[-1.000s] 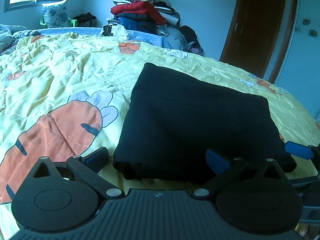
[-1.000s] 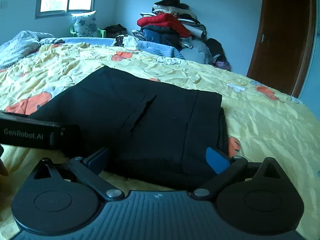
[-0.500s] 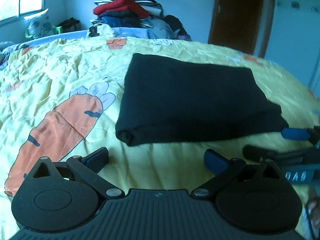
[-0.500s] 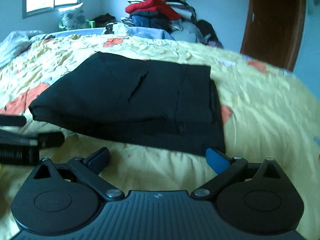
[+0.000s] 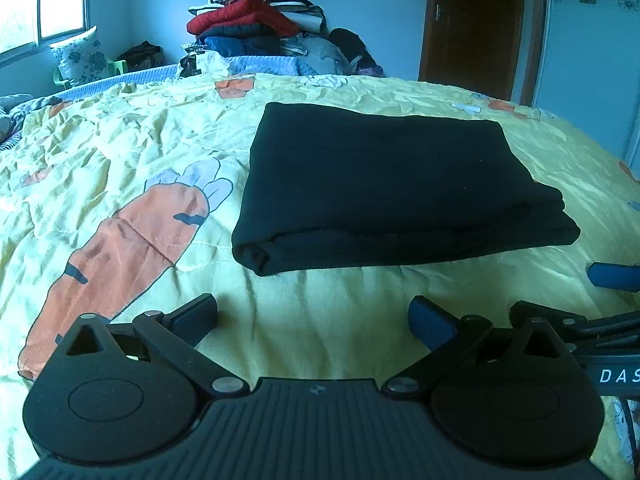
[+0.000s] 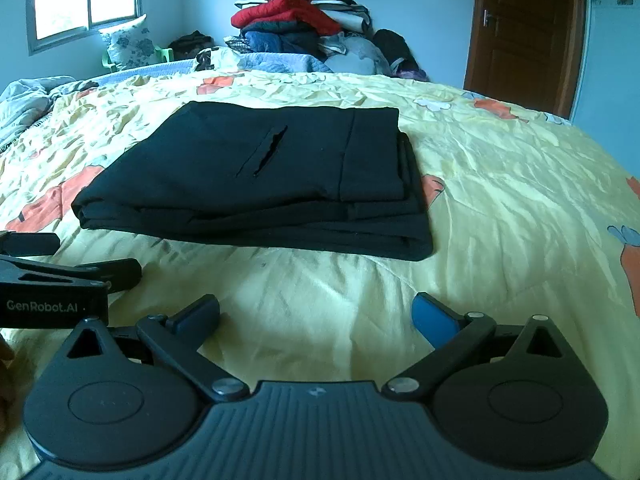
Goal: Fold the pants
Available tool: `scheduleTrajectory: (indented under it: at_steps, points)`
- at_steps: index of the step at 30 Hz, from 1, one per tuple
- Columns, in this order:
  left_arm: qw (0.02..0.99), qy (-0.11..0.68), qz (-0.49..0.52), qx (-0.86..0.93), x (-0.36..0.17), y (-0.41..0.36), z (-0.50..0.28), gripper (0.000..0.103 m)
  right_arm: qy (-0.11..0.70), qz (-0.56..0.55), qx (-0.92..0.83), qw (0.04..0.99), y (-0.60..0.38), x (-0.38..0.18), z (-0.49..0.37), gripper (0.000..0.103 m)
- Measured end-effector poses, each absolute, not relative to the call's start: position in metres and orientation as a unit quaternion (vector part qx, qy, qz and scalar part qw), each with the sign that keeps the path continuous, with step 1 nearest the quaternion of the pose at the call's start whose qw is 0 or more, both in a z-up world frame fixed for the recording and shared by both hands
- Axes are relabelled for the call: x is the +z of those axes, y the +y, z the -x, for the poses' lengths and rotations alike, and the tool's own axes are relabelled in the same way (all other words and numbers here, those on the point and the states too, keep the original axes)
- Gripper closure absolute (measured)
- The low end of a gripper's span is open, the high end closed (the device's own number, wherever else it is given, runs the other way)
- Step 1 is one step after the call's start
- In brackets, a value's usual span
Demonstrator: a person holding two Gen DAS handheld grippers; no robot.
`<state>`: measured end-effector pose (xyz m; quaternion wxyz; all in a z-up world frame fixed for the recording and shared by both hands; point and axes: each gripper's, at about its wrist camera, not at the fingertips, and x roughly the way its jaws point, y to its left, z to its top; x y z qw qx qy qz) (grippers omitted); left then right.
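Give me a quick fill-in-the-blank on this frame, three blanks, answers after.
1. The black pants lie ____ on the yellow bedspread.
2. Both the left claw and the right claw are ____ and hold nothing.
3. The garment on top of the clothes pile that stands out is ____.

Answers: folded; open; red

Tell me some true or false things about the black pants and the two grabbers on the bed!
1. The black pants lie folded into a flat stack on the yellow carrot bedspread. True.
2. The left gripper is pinching the pants. False: its fingers are spread apart with only bedspread between them, short of the pants.
3. The right gripper is open and holds nothing. True.
4. The pile of clothes sits on top of the pants. False: it is far behind them, against the wall.
5. A pocket slit shows on the pants' top layer. True.
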<state>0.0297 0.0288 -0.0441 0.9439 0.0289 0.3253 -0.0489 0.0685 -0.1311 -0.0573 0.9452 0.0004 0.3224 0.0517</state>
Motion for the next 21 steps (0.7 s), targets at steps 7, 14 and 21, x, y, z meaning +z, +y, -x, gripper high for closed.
scheduleTrajectory:
  at_steps: [7,14,21]
  points:
    - [0.944,0.325,-0.027,-0.052,-0.0440,0.0304,-0.0276,0.000,0.322,-0.003,0.051,0.945,-0.1331,-0.0569,-0.0683,0.000]
    - [0.944,0.326,-0.028,-0.051,-0.0441,0.0345,-0.0225,0.000,0.321,-0.007,0.039,0.946,-0.1382,-0.0568,-0.0705,0.000]
    - [0.944,0.326,-0.029,-0.050,-0.0446,0.0354,-0.0222,0.000,0.322,-0.004,0.039,0.946,-0.1371,-0.0570,-0.0712,0.000]
